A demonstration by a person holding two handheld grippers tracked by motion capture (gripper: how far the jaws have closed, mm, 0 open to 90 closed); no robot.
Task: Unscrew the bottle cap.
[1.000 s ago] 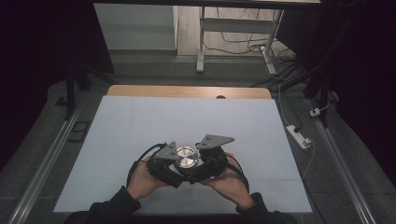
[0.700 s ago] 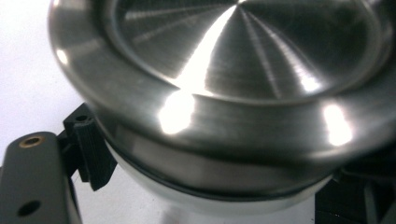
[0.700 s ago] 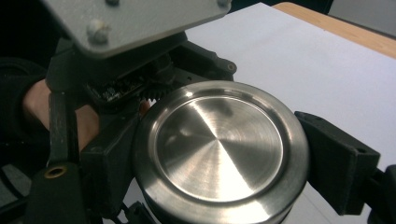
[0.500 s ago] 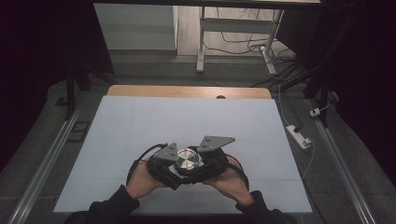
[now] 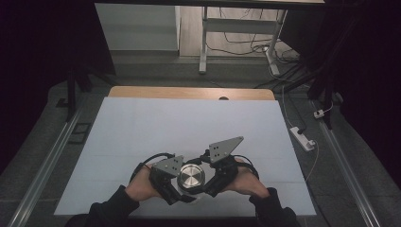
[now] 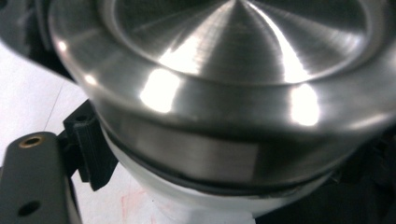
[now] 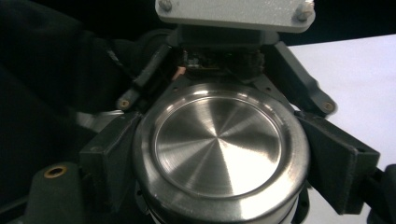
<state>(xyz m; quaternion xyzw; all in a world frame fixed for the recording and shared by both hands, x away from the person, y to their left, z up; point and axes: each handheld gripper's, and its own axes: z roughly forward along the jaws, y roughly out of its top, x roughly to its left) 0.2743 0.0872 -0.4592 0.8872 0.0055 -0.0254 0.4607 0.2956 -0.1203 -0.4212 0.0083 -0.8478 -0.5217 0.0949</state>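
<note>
From the high view, I see the round steel lid (image 5: 190,176) low on the white table (image 5: 189,127), near its front edge, with a gripper pressed in from each side. The left gripper (image 5: 174,182) sits against the lid's left flank under a grey three-cornered plate, the right gripper (image 5: 208,182) against its right flank under a second, larger plate that tilts up toward the far edge. Both of the person's hands, in dark sleeves, come in from the bottom, and black cables loop out behind each tool.

In the left gripper view, I look at the lid (image 6: 233,70) from very close: brushed metal with a raised rim, a dark seal ring beneath it, and a white body (image 6: 210,200) below that. One black jaw of this gripper stands at the lower left, hard against the container's side; I read the left gripper as clamped on the lid.

In the right gripper view, I see the lid (image 7: 219,154) from above, its spun face shining, seated between two black jaws (image 7: 219,158) that touch its rim on both sides. These jaws have just been closing and now grip the lid. Beyond it I see the other gripper's white mounting plate (image 7: 233,14) and a strip of white table.
</note>
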